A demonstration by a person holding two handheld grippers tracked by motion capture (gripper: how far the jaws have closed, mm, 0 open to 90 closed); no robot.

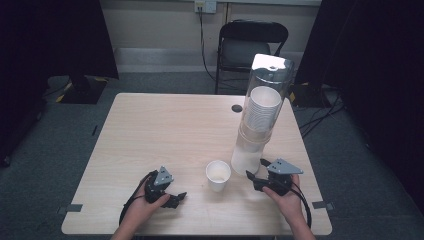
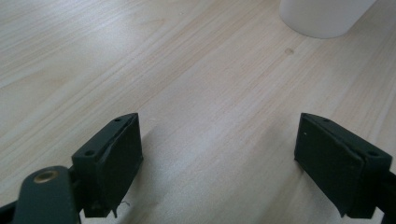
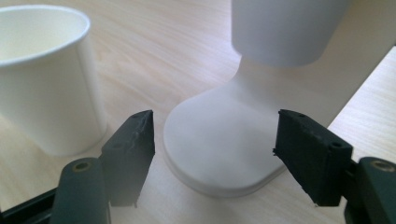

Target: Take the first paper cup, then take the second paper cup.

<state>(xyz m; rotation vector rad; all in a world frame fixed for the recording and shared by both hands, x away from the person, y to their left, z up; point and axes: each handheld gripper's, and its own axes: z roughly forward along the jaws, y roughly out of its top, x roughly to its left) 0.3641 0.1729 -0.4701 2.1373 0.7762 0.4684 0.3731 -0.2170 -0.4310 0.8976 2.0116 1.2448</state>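
Observation:
A white paper cup (image 1: 218, 175) stands upright and empty near the table's front middle. Just right of it is a tall clear cup dispenser (image 1: 263, 100) holding a stack of white cups (image 1: 262, 107) on a white base (image 1: 246, 159). My left gripper (image 1: 179, 197) rests low on the table left of the cup, open, with bare wood between its fingers (image 2: 116, 158). In the left gripper view the cup (image 2: 322, 18) is ahead at the upper right. My right gripper (image 1: 256, 169) is open, facing the dispenser base (image 3: 224, 144), with the cup (image 3: 44, 79) at its left.
A small dark round object (image 1: 237, 108) lies on the table (image 1: 160, 125) behind the dispenser. A black folding chair (image 1: 252, 45) stands beyond the far edge. Cables trail on the floor at the right. Grey tape tabs mark the front corners.

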